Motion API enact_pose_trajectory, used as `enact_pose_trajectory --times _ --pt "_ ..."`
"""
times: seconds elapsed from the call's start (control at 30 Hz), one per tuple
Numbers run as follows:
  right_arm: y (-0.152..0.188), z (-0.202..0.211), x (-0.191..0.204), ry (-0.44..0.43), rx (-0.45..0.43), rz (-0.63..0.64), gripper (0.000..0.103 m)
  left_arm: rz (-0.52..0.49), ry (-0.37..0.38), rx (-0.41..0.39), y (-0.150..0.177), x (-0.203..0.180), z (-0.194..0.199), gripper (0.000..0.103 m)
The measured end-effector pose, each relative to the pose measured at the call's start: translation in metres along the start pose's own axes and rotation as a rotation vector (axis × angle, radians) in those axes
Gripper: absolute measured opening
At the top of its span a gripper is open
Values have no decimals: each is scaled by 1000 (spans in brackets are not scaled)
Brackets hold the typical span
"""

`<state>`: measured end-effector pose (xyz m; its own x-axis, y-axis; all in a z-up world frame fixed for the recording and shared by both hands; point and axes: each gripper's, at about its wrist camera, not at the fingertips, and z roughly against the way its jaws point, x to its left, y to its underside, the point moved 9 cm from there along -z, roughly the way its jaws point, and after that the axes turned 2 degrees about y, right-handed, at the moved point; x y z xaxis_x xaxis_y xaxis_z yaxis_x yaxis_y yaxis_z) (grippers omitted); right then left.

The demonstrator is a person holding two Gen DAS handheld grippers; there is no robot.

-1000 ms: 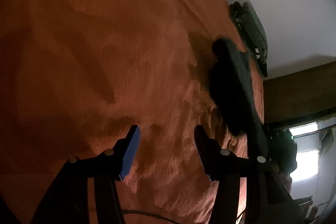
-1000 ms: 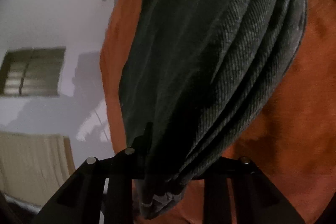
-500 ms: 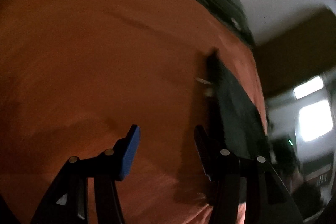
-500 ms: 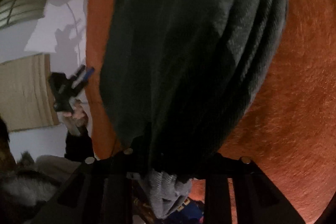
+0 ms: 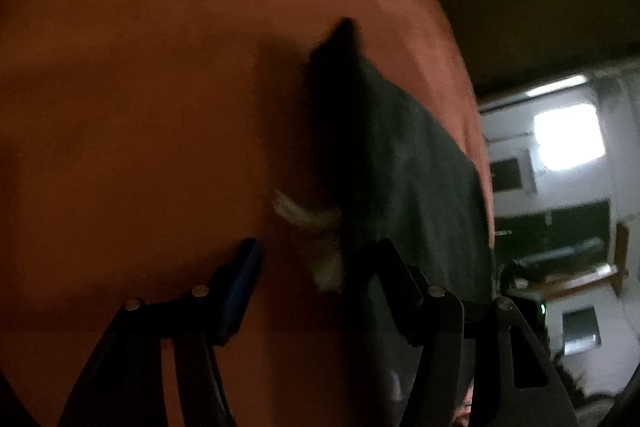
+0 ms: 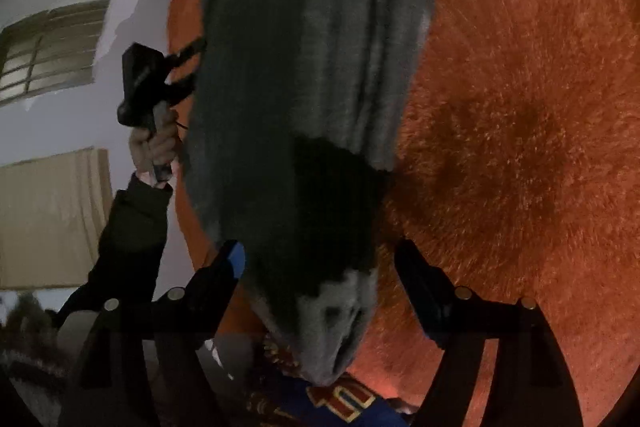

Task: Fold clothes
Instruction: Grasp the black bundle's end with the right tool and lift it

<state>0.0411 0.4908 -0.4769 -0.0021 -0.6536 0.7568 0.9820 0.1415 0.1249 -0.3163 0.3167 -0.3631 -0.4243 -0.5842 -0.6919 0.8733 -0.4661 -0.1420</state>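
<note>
Right tongs (image 6: 320, 259) opening, fingers spread on either side of a dark grey garment (image 6: 304, 75), pads clear of it. Left tongs (image 5: 316, 259) also opening, nothing pinched between the fingers, right finger just beside the garment's edge. Garment lying lengthwise in folds on an orange blanket (image 6: 520, 107), pale lining showing at the near end. Left hand (image 6: 154, 143) gripping the left tongs' handle beside the blanket edge.
</note>
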Motion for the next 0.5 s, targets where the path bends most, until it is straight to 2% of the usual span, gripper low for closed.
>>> enact_pose_trajectory --times 0.1,0.33,0.5 --pt "11 0 -1 9 -3 12 77 23 34 -23 -17 -3 -7 61" --pt "38 -15 -2 -19 -8 -14 77 -13 -17 -55 -37 -21 -7 61" --pt "45 -29 -1 -32 -18 -11 77 0 4 -49 -49 -27 -16 61"
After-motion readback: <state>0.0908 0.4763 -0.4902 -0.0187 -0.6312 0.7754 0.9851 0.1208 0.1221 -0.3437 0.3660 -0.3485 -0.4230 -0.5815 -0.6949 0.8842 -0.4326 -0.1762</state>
